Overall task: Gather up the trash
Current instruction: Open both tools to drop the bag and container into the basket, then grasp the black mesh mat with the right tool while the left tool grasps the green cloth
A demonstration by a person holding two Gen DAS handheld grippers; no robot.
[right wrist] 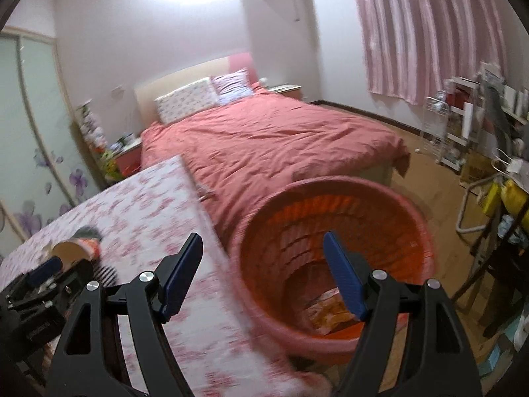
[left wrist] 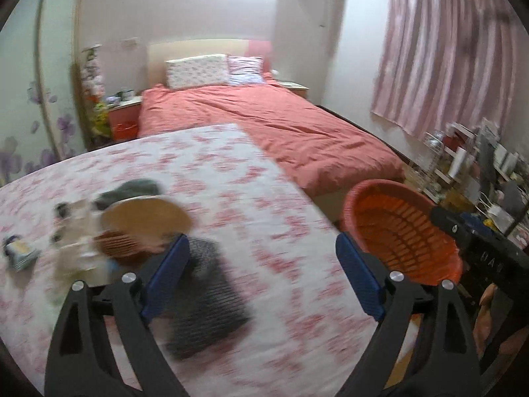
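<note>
Left gripper stands wide open with nothing between its blue pads, held above the floral tablecloth. Right gripper is likewise open and empty, poised over the near rim of the orange basket, which stands on the floor just right of the table.

Only the right wrist view looks into the basket – yellow-orange wrappers lie at its bottom. Only the left wrist view shows the table clutter in full: a dark mesh item, a tan round lid, and blurred scraps at the left – their kind cannot be made out.

Motion blur softens both views. Far behind lie a bed with a red cover and pink curtains.
</note>
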